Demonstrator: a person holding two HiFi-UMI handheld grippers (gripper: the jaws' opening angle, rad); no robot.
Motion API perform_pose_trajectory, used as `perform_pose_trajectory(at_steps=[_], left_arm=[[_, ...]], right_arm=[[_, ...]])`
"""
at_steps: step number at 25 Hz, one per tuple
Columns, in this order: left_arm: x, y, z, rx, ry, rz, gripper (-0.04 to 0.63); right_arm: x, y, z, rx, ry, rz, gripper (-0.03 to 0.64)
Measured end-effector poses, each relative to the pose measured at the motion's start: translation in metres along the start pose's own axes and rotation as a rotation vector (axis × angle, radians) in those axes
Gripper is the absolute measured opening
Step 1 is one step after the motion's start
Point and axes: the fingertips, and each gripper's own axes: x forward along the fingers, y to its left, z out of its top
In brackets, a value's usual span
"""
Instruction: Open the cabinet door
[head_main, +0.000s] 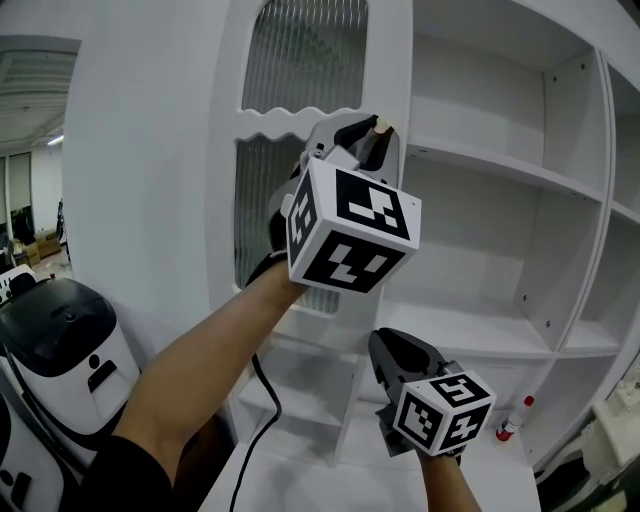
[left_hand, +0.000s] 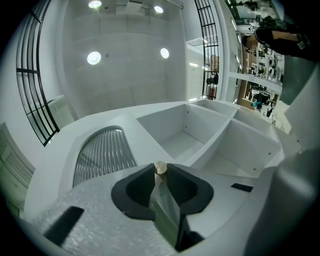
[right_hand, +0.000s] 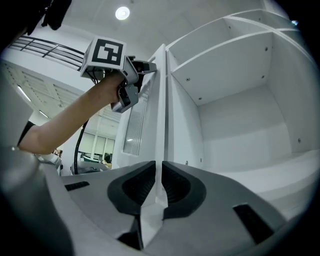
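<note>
The white cabinet door (head_main: 150, 150) with ribbed glass panels (head_main: 300, 50) stands swung open, and I see its edge on in the right gripper view (right_hand: 161, 100). My left gripper (head_main: 372, 140) is raised to the door's free edge and shut on its small brass-coloured knob (head_main: 380, 127). In the left gripper view the knob (left_hand: 160, 167) sits pinched between the dark pads of the left gripper (left_hand: 161, 175). My right gripper (head_main: 385, 345) hangs lower, in front of the open shelves. Its jaws (right_hand: 159, 172) are shut to a thin slit with nothing between them.
Open white shelves (head_main: 480, 160) fill the cabinet to the right of the door. A white and black machine (head_main: 60, 350) stands at the lower left. A small red-capped bottle (head_main: 512, 420) sits at the cabinet's lower right. A black cable (head_main: 262, 400) hangs below my left arm.
</note>
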Motion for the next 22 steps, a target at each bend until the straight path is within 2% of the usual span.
perform_pose_trajectory(at_steps=[2,4,5,16,22], left_arm=[[-0.004,0.001,0.003,-0.007,0.004,0.004,0.080],[-0.007,0.003,0.005,-0.010,0.009,0.006,0.080],[-0.009,0.003,0.006,-0.009,0.011,0.008,0.081],[-0.024,0.009,0.018,-0.046,0.040,0.024,0.081],[-0.034,0.011,0.019,-0.073,0.059,0.066,0.089]], right_arm=[[-0.003,0.004,0.000,0.019,-0.003,0.029,0.035],[-0.005,0.011,-0.001,0.042,0.001,0.072,0.111],[-0.006,0.014,-0.002,0.052,0.003,0.088,0.123],[0.005,0.033,-0.014,0.048,0.053,0.154,0.123],[0.001,0.037,-0.012,0.050,0.044,0.166,0.117]])
